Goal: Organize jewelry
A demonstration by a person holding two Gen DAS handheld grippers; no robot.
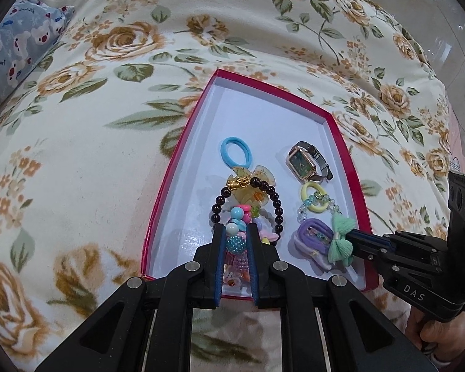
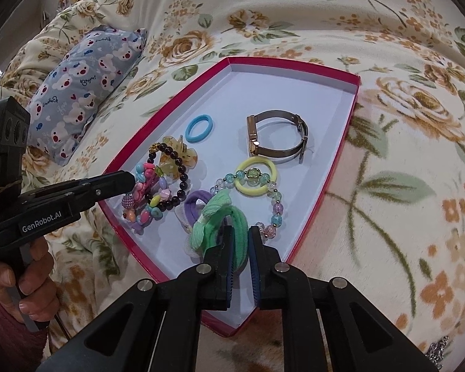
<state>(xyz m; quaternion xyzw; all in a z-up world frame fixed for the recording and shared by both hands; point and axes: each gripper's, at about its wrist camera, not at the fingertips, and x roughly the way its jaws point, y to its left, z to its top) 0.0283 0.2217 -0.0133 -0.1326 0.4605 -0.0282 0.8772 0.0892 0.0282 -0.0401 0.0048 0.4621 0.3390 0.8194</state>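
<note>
A red box lid with a white floor point(image 1: 263, 117) point(image 2: 294, 93) lies on the flowered blanket and holds the jewelry. My left gripper point(image 1: 236, 232) is shut on a colourful bead bracelet point(image 1: 234, 243) point(image 2: 148, 198) inside the box. A dark bead bracelet point(image 1: 276, 198) point(image 2: 183, 176) and an amber hair claw point(image 1: 254, 195) point(image 2: 183, 152) lie against it. My right gripper point(image 2: 240, 232) is shut on a green bow hair tie point(image 2: 220, 220) point(image 1: 341, 241) beside a purple hair tie point(image 1: 313, 235) point(image 2: 198, 204). A blue hair tie point(image 1: 234, 152) point(image 2: 198, 127), a watch point(image 1: 307, 161) point(image 2: 276, 136) and a yellow ring with a pastel bead bracelet point(image 1: 314, 198) point(image 2: 254, 176) lie further in.
A blue bear-print pillow point(image 1: 18, 49) point(image 2: 83, 86) lies at the far left on the flowered blanket point(image 1: 93, 155) point(image 2: 403, 186). A silvery chain point(image 2: 438, 348) shows at the bottom right of the right wrist view.
</note>
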